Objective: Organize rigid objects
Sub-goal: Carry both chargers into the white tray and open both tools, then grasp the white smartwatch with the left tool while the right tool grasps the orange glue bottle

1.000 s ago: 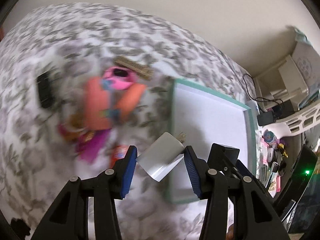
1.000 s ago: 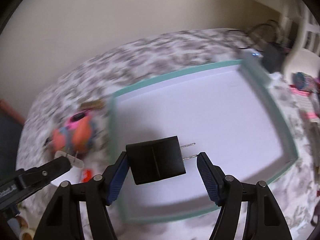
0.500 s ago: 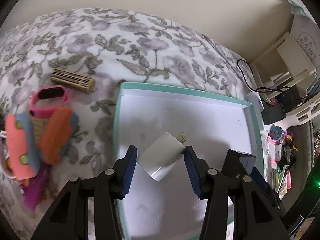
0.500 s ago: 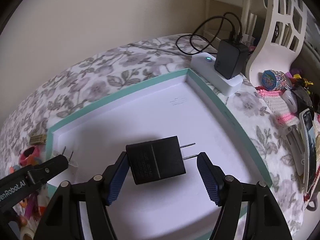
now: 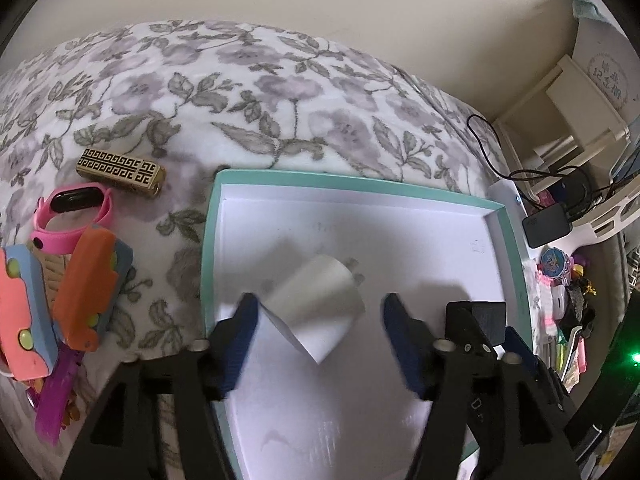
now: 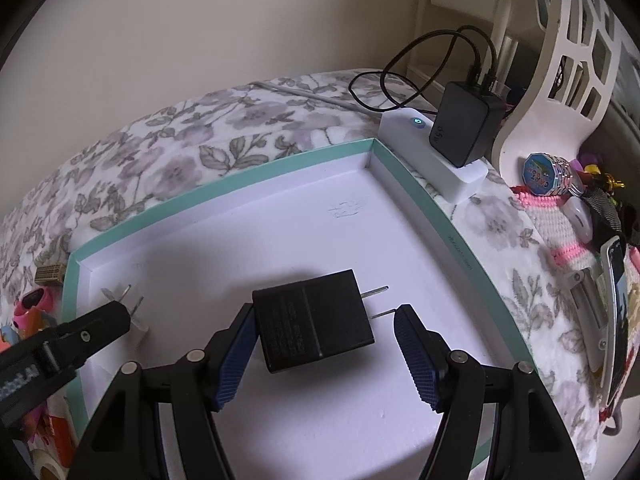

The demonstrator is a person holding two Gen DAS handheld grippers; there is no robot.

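Two chargers hover over your tray (image 5: 505, 220): left gripper (image 5: 316, 320) spread, white charger (image 5: 316, 300) dropping; right gripper (image 6: 324, 354), seemingly parted, barely holding black charger (image 6: 314, 326).

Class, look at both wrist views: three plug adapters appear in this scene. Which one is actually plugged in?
The black adapter with cables, seated in the white power strip beside the tray. The white adapter and the other black adapter sit over the tray, prongs bare.
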